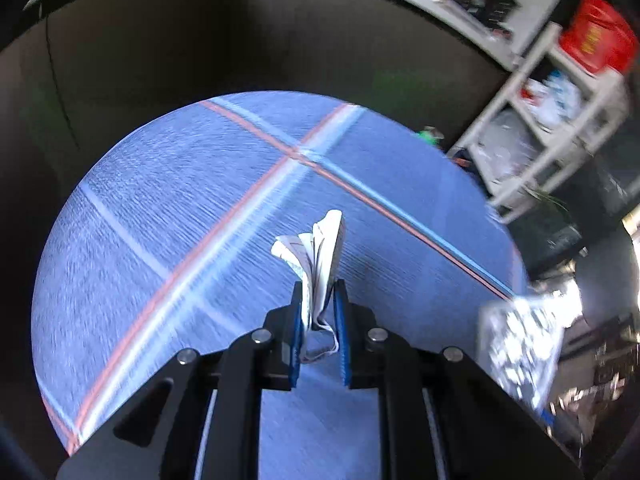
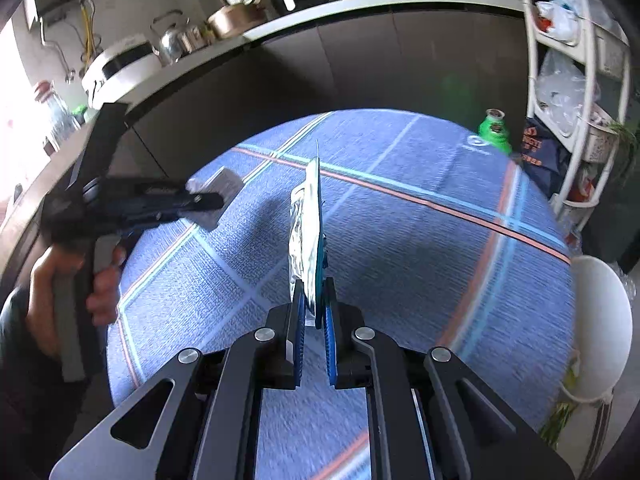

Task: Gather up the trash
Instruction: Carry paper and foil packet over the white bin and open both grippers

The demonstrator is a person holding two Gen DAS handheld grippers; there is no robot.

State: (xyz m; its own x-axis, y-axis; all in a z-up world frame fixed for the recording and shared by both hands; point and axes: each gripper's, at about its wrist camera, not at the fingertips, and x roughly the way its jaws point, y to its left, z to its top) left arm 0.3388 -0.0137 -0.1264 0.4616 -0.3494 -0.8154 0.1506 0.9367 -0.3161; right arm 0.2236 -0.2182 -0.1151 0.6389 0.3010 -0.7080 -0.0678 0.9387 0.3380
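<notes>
A: Between the blue pads of the left gripper (image 1: 319,300), seen from the left wrist, sits a crumpled white paper scrap (image 1: 316,256); the jaws are clamped on it and it sticks out ahead of the fingertips, clear of the blue checked cloth (image 1: 160,208) beneath.

B: Anything else close by?

A: Off to the gripper's right there's a silvery foil-like piece (image 1: 520,344), blurred. I judge it's what the other gripper carries.

B: And the right wrist view?

A: Right gripper (image 2: 314,300) is closed on a flat foil wrapper (image 2: 306,232) with a teal edge, standing up ahead of the fingertips. Far to its left, a hand (image 2: 100,284) holds the left gripper (image 2: 208,200) with its pale scrap.

B: So which step?

A: Both pieces look picked up; carrying them to a bin comes next, I'd say. To the right gripper's right stands a white bin (image 2: 600,320); what's inside I can't tell. The next move calls for bringing each gripper over its rim before letting go.
</notes>
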